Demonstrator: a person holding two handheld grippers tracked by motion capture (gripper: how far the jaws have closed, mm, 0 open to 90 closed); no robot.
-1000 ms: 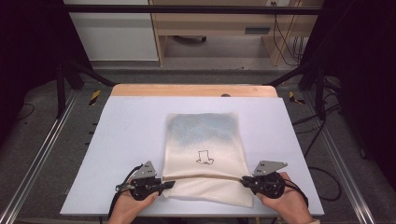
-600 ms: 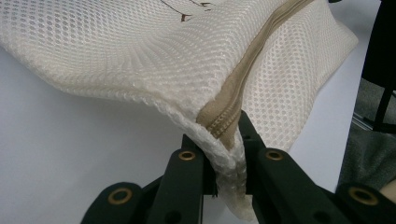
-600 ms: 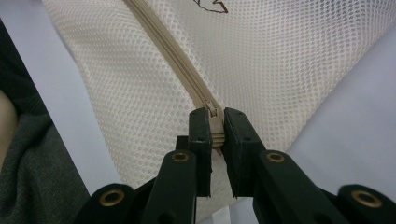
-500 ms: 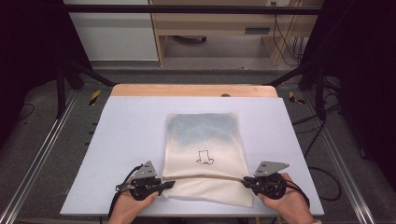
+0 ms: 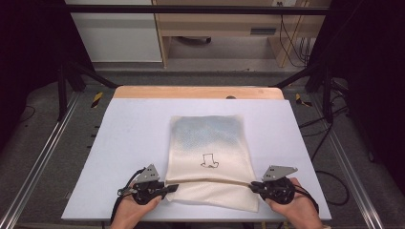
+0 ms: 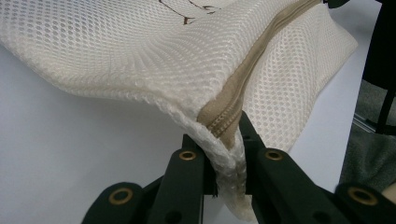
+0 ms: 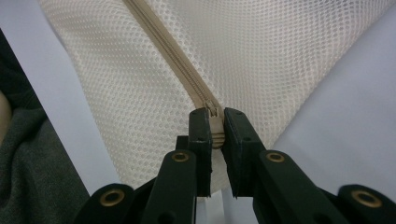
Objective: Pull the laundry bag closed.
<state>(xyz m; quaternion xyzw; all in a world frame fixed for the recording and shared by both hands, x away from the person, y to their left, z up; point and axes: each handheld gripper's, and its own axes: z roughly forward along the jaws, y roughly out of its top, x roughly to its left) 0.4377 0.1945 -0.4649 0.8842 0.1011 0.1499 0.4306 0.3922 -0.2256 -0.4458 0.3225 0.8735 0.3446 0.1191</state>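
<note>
Zipper (image 5: pixel 210 182) runs straight between both grippers across the mesh bag (image 5: pixel 210 152). Left gripper (image 5: pixel 168 187) clamps the bag's zipper end. Right gripper (image 5: pixel 253 186) pinches the zipper pull (image 7: pixel 215 122).

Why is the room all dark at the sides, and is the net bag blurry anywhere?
In the high view, light falls on the pale table while the room's sides stay nearly black, and the mesh bag looks soft, its weave lost. In the left gripper view the bag's netting is crisp near the left gripper and blurs farther off. In the right gripper view the zipper is sharp by the right gripper.
</note>
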